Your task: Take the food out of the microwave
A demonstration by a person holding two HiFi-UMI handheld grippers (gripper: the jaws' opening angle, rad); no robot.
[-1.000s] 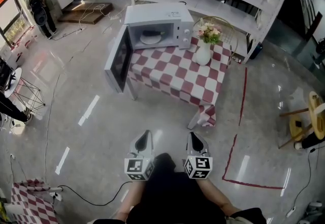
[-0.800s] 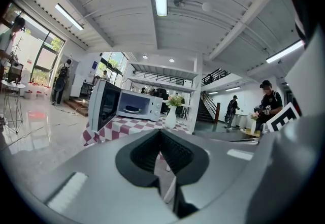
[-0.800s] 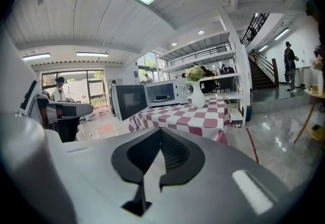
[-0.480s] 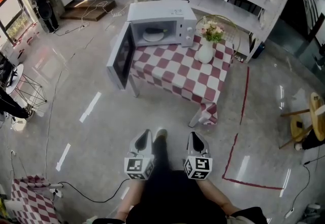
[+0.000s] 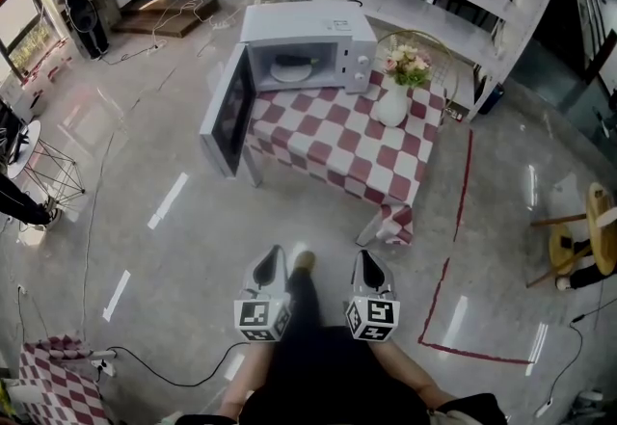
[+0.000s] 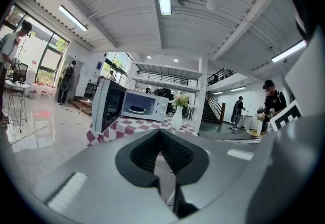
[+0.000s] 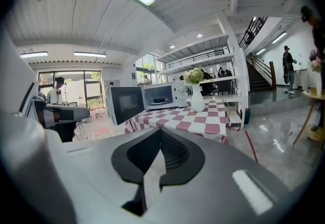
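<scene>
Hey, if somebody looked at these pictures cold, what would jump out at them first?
The white microwave on the far left corner of the red-and-white checked table draws the eye: its door hangs wide open, with a plate of food inside. Just to its right stands a white vase of flowers. At the bottom of the head view, the left claw and right claw hover shut and empty over the floor, well short of the table.

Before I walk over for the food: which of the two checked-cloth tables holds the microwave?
The checked table ahead: it carries the open microwave and a flower vase. The other checked table, at the head view's lower left, shows only cloth.
</scene>
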